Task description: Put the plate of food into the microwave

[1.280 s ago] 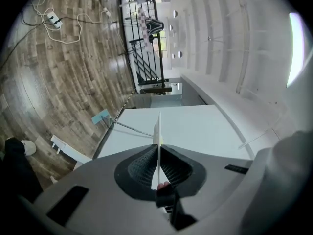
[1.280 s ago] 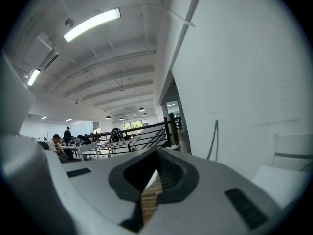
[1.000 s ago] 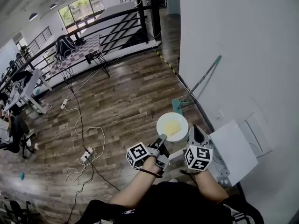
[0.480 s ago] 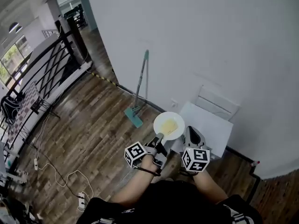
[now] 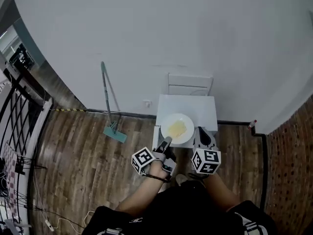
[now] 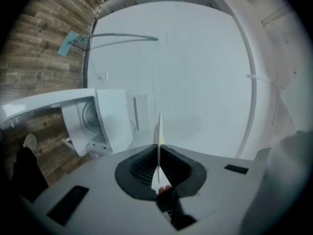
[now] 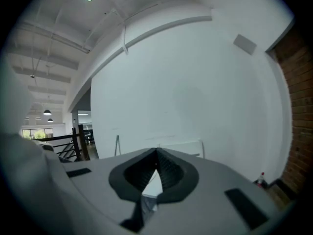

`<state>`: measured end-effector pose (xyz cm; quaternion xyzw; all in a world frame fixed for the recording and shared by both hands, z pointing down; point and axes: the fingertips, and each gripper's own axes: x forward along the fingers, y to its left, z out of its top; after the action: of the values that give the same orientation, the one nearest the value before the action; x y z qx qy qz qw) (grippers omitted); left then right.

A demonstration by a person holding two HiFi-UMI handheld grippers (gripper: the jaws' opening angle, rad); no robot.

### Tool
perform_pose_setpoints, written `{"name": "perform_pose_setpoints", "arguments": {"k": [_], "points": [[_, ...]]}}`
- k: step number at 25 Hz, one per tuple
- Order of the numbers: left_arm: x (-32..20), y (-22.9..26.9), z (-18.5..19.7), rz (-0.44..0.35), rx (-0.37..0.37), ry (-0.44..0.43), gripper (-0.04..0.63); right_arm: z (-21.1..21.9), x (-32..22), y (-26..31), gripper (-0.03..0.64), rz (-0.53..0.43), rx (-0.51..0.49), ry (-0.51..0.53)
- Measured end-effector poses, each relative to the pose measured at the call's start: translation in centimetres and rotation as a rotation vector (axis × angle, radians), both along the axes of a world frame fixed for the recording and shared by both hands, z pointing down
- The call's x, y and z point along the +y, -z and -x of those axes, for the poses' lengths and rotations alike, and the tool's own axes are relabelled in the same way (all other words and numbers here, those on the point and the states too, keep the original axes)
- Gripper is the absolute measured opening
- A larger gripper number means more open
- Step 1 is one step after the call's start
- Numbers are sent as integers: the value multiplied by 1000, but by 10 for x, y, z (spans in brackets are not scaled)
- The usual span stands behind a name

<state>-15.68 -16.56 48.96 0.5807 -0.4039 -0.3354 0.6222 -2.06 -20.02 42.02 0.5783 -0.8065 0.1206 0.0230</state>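
Observation:
A white plate [image 5: 177,128] with a flat yellow piece of food [image 5: 176,128] on it is held level in front of me. My left gripper [image 5: 166,142] is shut on its near rim. From the left gripper view the plate [image 6: 159,133] shows edge-on as a thin white line between the jaws. Below the plate, against the wall, stands a white box-shaped appliance [image 5: 203,109], also seen in the left gripper view [image 6: 105,124]. My right gripper [image 5: 202,132] hangs just right of the plate, jaws together with nothing held [image 7: 156,154].
A long-handled mop [image 5: 108,106] leans on the white wall to the left. A white panel [image 5: 190,84] sits on the wall behind the appliance. A small bottle [image 5: 252,124] stands by the brick wall [image 5: 293,180] at right. A black railing [image 5: 19,106] runs at far left.
The view has swung from the open hall round to the white wall. The white appliance has come from the right to straight ahead under the plate. Both grippers kept their hold and pose.

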Motion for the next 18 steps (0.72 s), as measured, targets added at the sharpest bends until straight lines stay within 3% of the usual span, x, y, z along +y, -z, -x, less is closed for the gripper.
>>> {"name": "perform_pose_setpoints", "arguments": {"k": [4, 10, 18], "points": [[33, -24, -19, 38, 35, -69, 17, -15, 46, -6, 12, 2, 6, -60], [65, -47, -41, 35, 57, -113, 14, -38, 110, -13, 13, -16, 58, -118], [75, -78, -69, 80, 38, -138, 15, -72, 132, -49, 12, 56, 27, -181]]}}
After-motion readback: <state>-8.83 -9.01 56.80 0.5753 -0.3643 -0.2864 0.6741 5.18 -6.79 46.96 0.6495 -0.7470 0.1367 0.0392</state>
